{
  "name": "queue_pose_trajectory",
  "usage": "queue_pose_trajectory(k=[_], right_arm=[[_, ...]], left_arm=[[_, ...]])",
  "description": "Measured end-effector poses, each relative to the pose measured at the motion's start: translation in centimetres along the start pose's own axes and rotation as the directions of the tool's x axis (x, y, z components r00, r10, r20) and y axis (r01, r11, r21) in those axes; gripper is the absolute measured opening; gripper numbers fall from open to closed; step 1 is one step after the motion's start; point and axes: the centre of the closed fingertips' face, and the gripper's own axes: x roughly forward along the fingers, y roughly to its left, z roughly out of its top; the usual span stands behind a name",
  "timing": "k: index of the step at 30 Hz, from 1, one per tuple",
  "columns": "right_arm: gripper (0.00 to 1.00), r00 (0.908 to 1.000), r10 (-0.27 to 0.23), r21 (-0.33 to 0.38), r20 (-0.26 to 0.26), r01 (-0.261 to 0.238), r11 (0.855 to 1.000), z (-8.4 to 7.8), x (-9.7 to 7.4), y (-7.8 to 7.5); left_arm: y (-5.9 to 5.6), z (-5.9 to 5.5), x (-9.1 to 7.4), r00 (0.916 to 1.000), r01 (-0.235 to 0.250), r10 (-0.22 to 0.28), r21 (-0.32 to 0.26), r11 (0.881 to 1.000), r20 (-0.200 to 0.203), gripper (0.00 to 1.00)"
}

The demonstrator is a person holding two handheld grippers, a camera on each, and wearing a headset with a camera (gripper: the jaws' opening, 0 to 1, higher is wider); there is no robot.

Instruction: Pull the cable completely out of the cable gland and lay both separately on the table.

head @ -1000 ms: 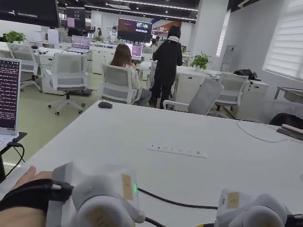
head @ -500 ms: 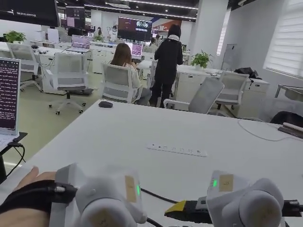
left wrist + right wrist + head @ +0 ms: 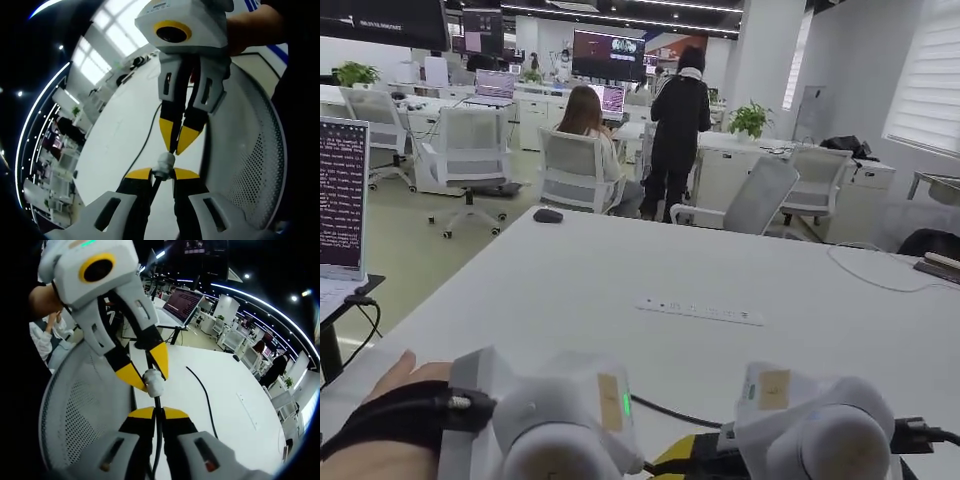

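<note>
- The left hand-held gripper (image 3: 162, 174) is clamped on the white cable gland (image 3: 164, 161).
- The right hand-held gripper (image 3: 158, 413) pinches the black cable (image 3: 157, 402) just beside the gland.
- The cable trails across the white bench (image 3: 620, 270).

left gripper (image 3: 560, 425), right gripper (image 3: 685, 458) cropped at head view's bottom, cable (image 3: 670, 413) partly hidden

open table (image 3: 570, 290), cable (image 3: 202, 390) near, socket strip (image 3: 700, 312) beyond
</note>
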Motion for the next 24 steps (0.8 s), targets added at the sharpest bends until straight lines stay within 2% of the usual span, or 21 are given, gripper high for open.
queue_pose_trajectory(k=[5, 8, 13, 16, 18, 24], right_arm=[[0.03, 1.0000, -0.002, 0.002, -0.002, 0.002, 1.000, -0.4, -0.2, 0.0], [0.03, 0.9995, -0.014, -0.001, -0.027, 0.014, 1.000, -1.3, -0.3, -0.1], [0.03, 0.9994, -0.016, 0.029, -0.031, 0.017, 0.999, -2.3, -0.4, -0.4], [0.03, 0.9980, -0.017, 0.037, -0.061, 0.019, 0.999, -3.3, -0.3, -0.6], [0.03, 0.9930, -0.027, 0.020, -0.115, 0.029, 0.999, -4.6, -0.4, -0.9], [0.03, 0.9914, -0.029, 0.035, -0.128, 0.034, 0.999, -5.2, -0.6, -1.2]], left_arm=[[-0.3, 0.2, 0.2, 1.0000, 0.007, -0.007, 0.000, 1.000, 0.005, 0.16], [-0.2, 0.2, 0.3, 1.0000, 0.007, -0.007, -0.001, 1.000, 0.005, 0.16], [-0.2, 0.0, 0.3, 1.0000, 0.007, -0.007, -0.011, 1.000, 0.004, 0.16], [-0.1, -0.3, 0.5, 1.0000, 0.006, -0.006, -0.012, 1.000, -0.008, 0.16], [0.4, -0.4, 0.4, 1.0000, -0.007, 0.007, -0.020, 1.000, -0.006, 0.16], [0.9, -1.3, -0.1, 0.9996, -0.027, 0.026, -0.049, 0.998, -0.010, 0.16]])
